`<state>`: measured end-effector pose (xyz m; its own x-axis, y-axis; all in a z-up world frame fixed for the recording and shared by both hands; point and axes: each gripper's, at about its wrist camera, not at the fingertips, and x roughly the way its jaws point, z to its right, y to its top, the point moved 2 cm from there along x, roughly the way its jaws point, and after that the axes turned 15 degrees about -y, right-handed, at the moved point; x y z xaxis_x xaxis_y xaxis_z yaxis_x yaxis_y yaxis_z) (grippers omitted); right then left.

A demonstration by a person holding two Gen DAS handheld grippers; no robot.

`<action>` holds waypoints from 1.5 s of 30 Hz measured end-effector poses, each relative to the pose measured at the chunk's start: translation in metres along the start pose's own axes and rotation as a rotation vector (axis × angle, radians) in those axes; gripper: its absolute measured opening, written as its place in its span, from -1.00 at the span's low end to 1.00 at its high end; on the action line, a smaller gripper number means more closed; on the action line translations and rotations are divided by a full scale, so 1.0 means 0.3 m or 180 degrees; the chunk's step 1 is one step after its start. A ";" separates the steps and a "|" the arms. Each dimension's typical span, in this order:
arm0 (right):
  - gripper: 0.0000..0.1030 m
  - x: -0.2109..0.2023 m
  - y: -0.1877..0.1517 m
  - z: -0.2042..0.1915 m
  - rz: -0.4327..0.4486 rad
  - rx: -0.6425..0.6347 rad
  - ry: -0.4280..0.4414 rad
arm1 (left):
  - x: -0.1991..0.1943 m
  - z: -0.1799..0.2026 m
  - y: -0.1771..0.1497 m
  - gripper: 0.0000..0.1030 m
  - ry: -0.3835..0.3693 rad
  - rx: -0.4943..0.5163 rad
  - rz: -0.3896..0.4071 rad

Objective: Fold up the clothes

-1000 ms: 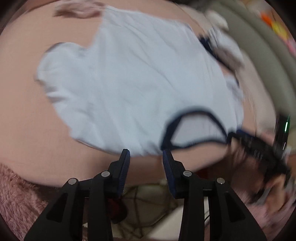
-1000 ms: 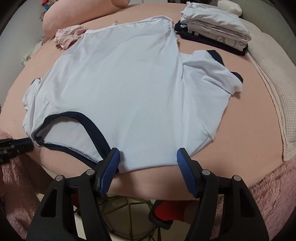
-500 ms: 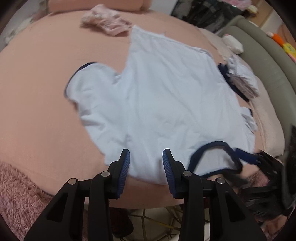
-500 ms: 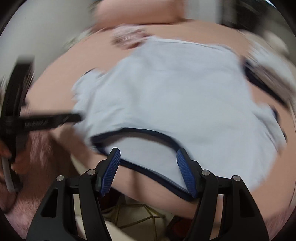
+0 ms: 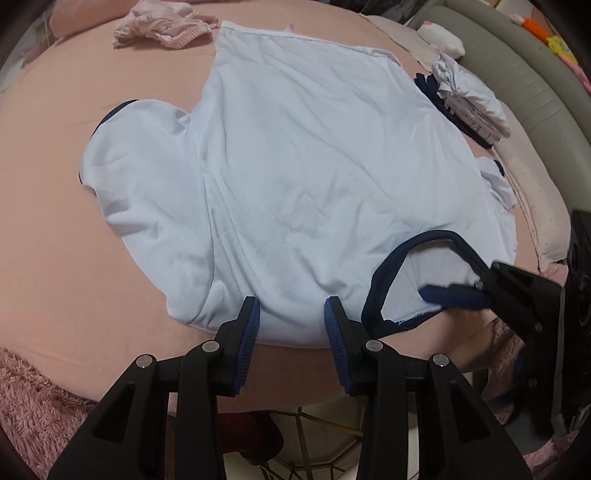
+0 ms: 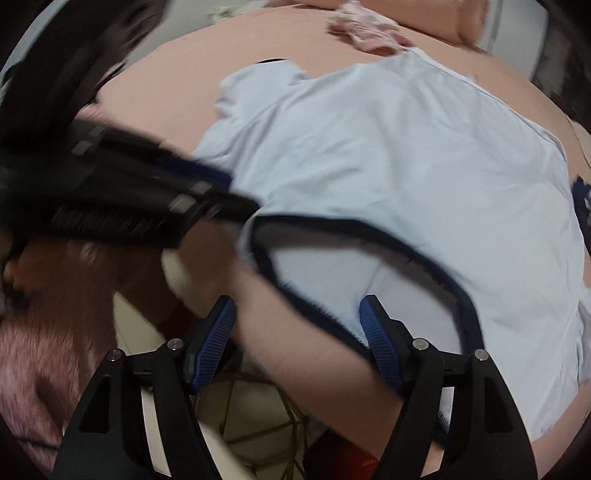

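Pale blue T-shirt (image 5: 314, 173) with navy trim, spread flat on the pink-covered table (image 5: 44, 177) so that its seams and edges can be reached for folding; the neckline (image 5: 413, 269) and shoulder edge lie at the near rim, directly ahead of both tools. Left tool (image 5: 291, 325): jaws part-open and empty, the pads standing apart just above the shoulder hem, which shows between them without being pinched, a stance that suits a grasp at the shoulder. Right tool (image 6: 297, 325): jaws opening, the navy collar band (image 6: 354, 229) passing between the pads but not pressed by them; in the left wrist view it appears to the right of the left tool, one blue pad reaching across the neck opening. Beyond the shirt, to the far right of the left tool, folded clothes (image 5: 469, 103) are stacked clear of the working area; a crumpled pink garment (image 5: 162, 26) waits at the far edge.
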<state>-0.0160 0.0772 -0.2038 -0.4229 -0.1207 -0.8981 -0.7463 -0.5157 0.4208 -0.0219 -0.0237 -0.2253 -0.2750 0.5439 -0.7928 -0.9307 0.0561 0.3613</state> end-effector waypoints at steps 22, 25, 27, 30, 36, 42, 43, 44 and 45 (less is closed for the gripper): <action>0.33 -0.001 -0.047 0.112 0.0066 0.0328 -0.0089 | 0.024 0.070 -0.040 -0.04 -0.0239 0.0230 -0.0146; 0.34 -0.088 -0.082 0.250 0.0213 0.0823 -0.0187 | -0.006 0.100 -0.021 -0.04 -0.0303 0.0274 0.0037; 0.34 -0.124 -0.109 0.367 0.0280 0.1314 -0.0386 | -0.025 0.130 0.024 -0.04 -0.0253 0.0334 0.0258; 0.34 -0.116 -0.180 0.534 0.0052 0.1870 -0.1078 | 0.003 0.186 0.077 -0.05 -0.0029 0.0590 0.0360; 0.29 -0.052 -0.267 0.578 -0.0448 0.2093 -0.1234 | 0.171 0.150 0.061 -0.03 0.0303 0.0649 -0.0180; 0.30 -0.082 -0.318 0.469 -0.0560 0.1842 -0.1381 | 0.145 0.127 0.022 0.00 0.0252 0.0612 -0.0208; 0.30 -0.090 -0.322 0.468 -0.0549 0.1868 -0.1364 | 0.139 0.126 0.020 0.01 0.0232 0.0596 -0.0177; 0.28 -0.102 -0.328 0.471 -0.0512 0.1920 -0.1332 | 0.133 0.127 0.021 0.01 0.0215 0.0582 -0.0145; 0.25 -0.109 -0.330 0.478 -0.0447 0.2002 -0.1290 | 0.126 0.126 0.023 0.01 0.0195 0.0560 -0.0111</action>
<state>-0.0020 0.2537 -0.1976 -0.3672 0.2938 -0.8825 -0.9081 0.0921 0.4085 -0.0297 0.0290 -0.2343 -0.2625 0.4875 -0.8327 -0.8849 0.2224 0.4092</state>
